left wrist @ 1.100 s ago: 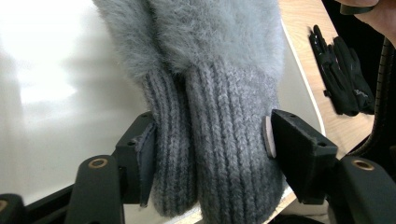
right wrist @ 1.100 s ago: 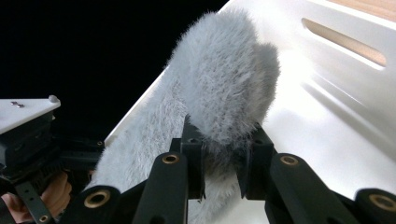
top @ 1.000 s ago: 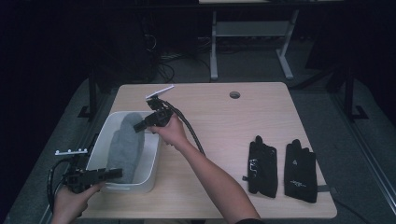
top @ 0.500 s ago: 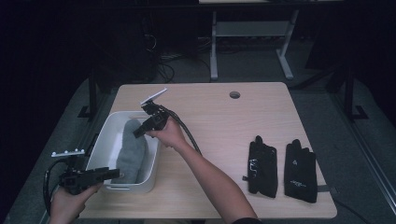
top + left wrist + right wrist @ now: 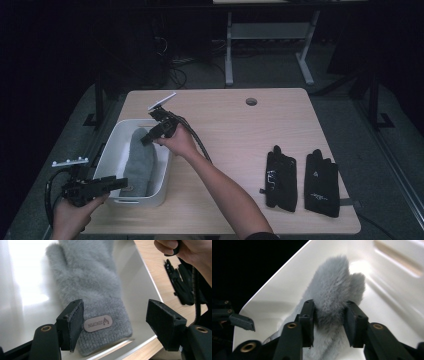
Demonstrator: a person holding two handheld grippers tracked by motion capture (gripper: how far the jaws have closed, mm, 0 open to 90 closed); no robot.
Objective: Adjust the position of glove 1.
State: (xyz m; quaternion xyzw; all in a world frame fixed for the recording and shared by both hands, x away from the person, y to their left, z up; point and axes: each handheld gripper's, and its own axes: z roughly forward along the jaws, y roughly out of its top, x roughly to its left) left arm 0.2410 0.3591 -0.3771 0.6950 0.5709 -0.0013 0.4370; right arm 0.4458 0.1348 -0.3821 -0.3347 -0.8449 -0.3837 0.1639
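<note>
The right gripper (image 5: 328, 322) hangs over the far end of the white bin (image 5: 111, 150), tilted down into it, and its jaws have just been opening. In the right gripper view the fingertip end of the grey glove (image 5: 334, 295) sits between the two pads, fur brushing both, but the pads look slack on it rather than pinching, so I read this as the letting-go of the glove into the bin. The glove lies along the bin floor, running from this gripper toward the left gripper (image 5: 107, 184) at the near end.

The left gripper is level at the near rim, jaws wide apart and holding nothing. In the left gripper view the glove's cuff (image 5: 100, 315), with its small label, lies just beyond and between the pads, untouched, with the bin wall to either side.

Out on the tabletop (image 5: 240, 135), well off to the right hand's side, two black gloves (image 5: 300, 180) lie side by side.

The step in hand looks like placing the grey glove in the bin. Next, I judge, the right gripper needs to open a little more and lift straight up so the fur does not drag along, then swing across toward the black gloves; the left can stay by the rim to steady the bin
</note>
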